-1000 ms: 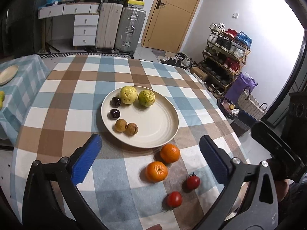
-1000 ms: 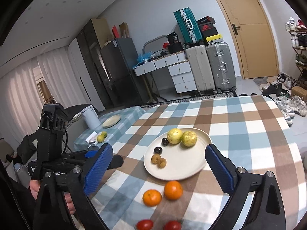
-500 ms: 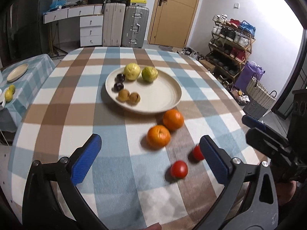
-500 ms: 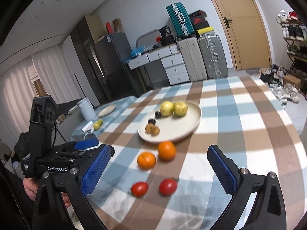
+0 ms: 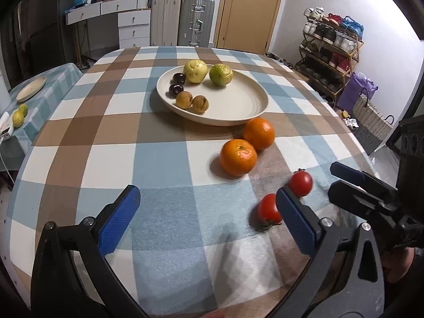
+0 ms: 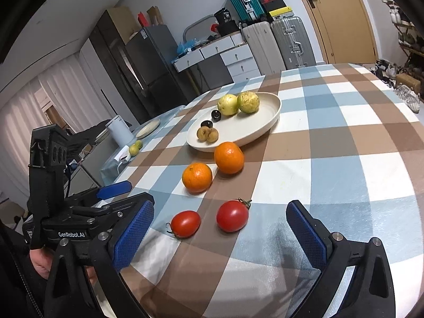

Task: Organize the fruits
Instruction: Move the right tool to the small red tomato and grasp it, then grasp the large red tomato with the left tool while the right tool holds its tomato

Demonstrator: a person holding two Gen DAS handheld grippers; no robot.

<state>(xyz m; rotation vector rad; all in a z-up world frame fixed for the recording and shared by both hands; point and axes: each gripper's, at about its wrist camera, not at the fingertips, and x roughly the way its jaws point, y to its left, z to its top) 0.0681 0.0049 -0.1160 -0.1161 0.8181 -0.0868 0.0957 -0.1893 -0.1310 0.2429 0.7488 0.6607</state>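
Checked cloth covers the worktop [image 5: 159, 164], where I see two oranges [image 6: 197, 177] and two tomatoes [image 6: 232, 216] lying just short of the plate [image 6: 254, 129] of fruit. My left hand-held gripper [image 5: 206, 220] and right hand-held gripper [image 6: 220, 235] both hang wide, empty, near the tomatoes.

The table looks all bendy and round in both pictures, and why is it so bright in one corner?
Left wrist view: the fisheye lens bows the checked table and darkens the corners; the wall at upper right is washed out by glare. Right wrist view: the same bending, strongest at the edges, with the tomatoes and oranges sharp and casting soft shadows.
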